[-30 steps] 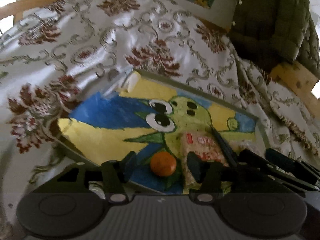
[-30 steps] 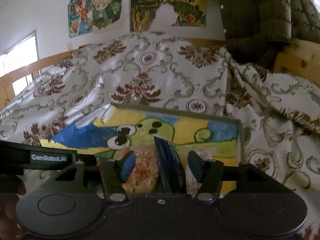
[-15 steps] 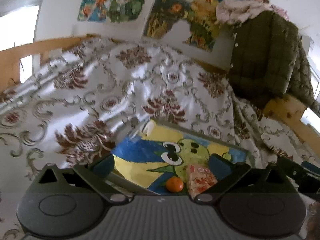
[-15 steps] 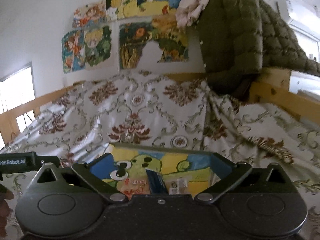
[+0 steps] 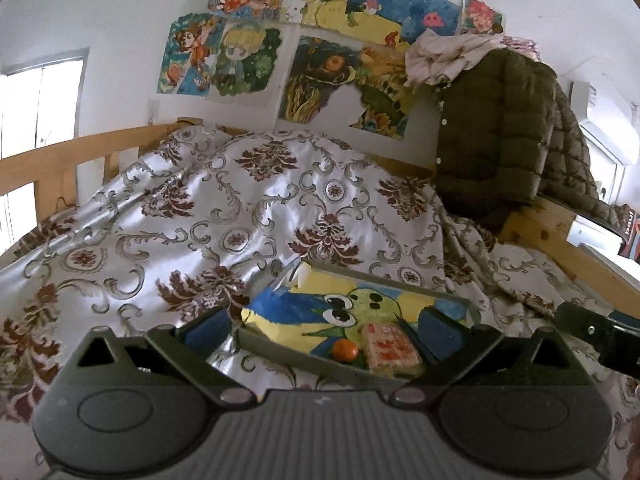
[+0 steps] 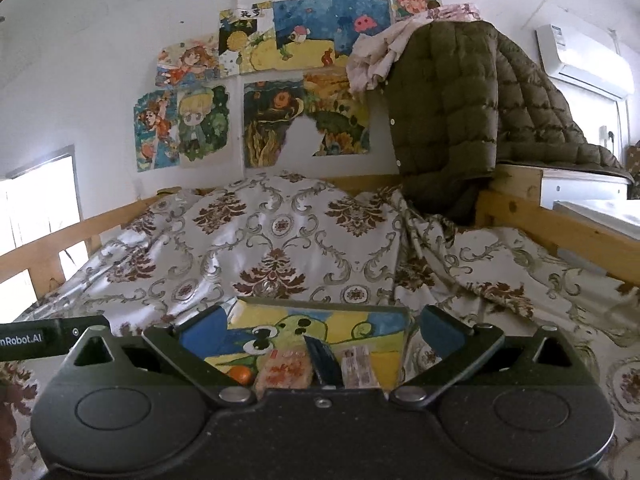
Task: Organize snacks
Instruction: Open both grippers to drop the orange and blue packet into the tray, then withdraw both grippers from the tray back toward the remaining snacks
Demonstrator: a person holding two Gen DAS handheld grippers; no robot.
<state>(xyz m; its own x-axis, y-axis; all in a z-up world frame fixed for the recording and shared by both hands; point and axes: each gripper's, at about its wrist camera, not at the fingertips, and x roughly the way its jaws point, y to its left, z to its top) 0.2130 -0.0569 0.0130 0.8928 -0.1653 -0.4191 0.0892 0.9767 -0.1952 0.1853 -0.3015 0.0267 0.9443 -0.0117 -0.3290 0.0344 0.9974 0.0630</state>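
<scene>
A shallow grey tray (image 5: 280,350) with a painted frog picture lies on the patterned bedspread. In it sit a small orange (image 5: 345,350), a red-printed snack pack (image 5: 390,345) and a dark blue packet on edge (image 6: 323,358). A small white-and-red wrapped snack (image 6: 358,366) lies to the right of the blue packet. The tray also shows in the right wrist view (image 6: 320,303). My left gripper (image 5: 324,326) is open and empty, held back above the tray's near edge. My right gripper (image 6: 320,326) is open and empty, also above the near edge.
The floral bedspread (image 5: 248,216) rises in a mound behind the tray. A wooden bed rail (image 5: 72,156) runs along the left, and a green quilted jacket (image 6: 460,120) hangs over the right rail. Paintings (image 6: 280,80) cover the wall.
Both grippers opened wide and pulled back and up from the tray. The orange and the blue packet that were between the fingers now lie in the tray.
</scene>
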